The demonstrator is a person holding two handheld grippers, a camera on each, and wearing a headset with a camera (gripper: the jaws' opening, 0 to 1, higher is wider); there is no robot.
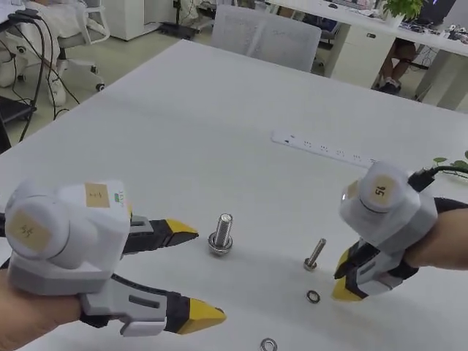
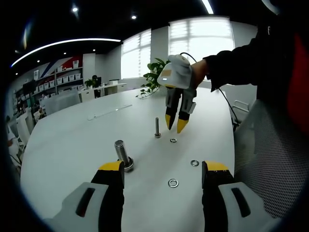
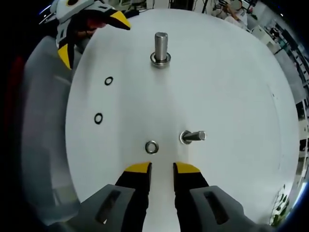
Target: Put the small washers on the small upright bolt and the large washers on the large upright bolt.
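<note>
Step (judged): fetch washer [image 3: 151,146] just near of small bolt [image 3: 193,136] | right hand-held gripper [image 3: 162,168] slightly open, empty, beside it | left hand-held gripper [image 2: 162,166] wide open, empty | next: pinch rim, lift onto bolt.

The large bolt [image 1: 221,234] is silver and threaded. It stands upright on its head with a wider ring around its foot; washer or bolt head, I cannot tell. The small bolt [image 1: 315,254], slimmer and shorter, stands near it on the right. Three loose rings lie flat to the right of the large bolt, apart from each other: the far washer [image 2: 173,140], the middle washer [image 2: 194,163] and the near washer [image 2: 173,183]. Their sizes are unclear.
</note>
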